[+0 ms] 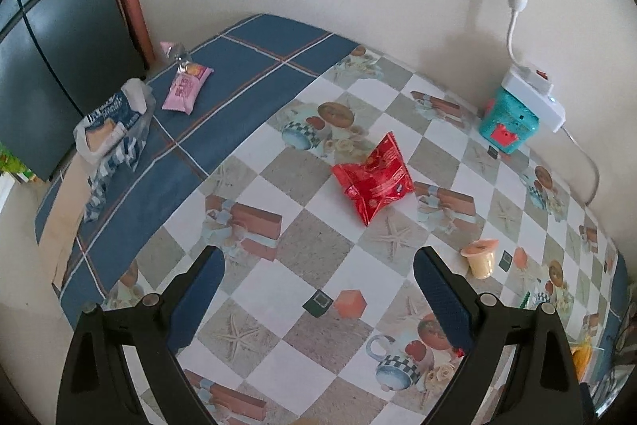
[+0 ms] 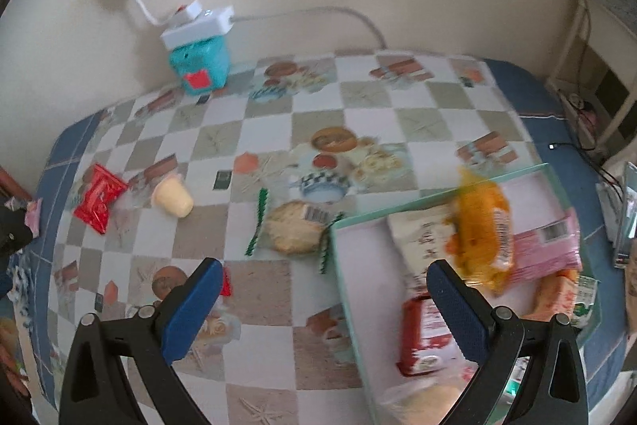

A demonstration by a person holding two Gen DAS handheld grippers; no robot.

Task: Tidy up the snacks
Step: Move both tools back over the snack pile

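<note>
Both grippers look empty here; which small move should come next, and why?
Probably ease the left gripper forward onto the red packet: it lies loose just ahead of the open fingers, while other snacks already sit in the box.

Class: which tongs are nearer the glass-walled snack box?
Right. The right tongs hang over the snack box's near edge; the left tongs face the red packet.

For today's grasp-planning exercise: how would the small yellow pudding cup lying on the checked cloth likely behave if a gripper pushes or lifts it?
The pudding cup lies on its side, so a push would probably roll it in a curve. Its tapered plastic wall looks smooth, perhaps slippery. It seems small and light.
</note>
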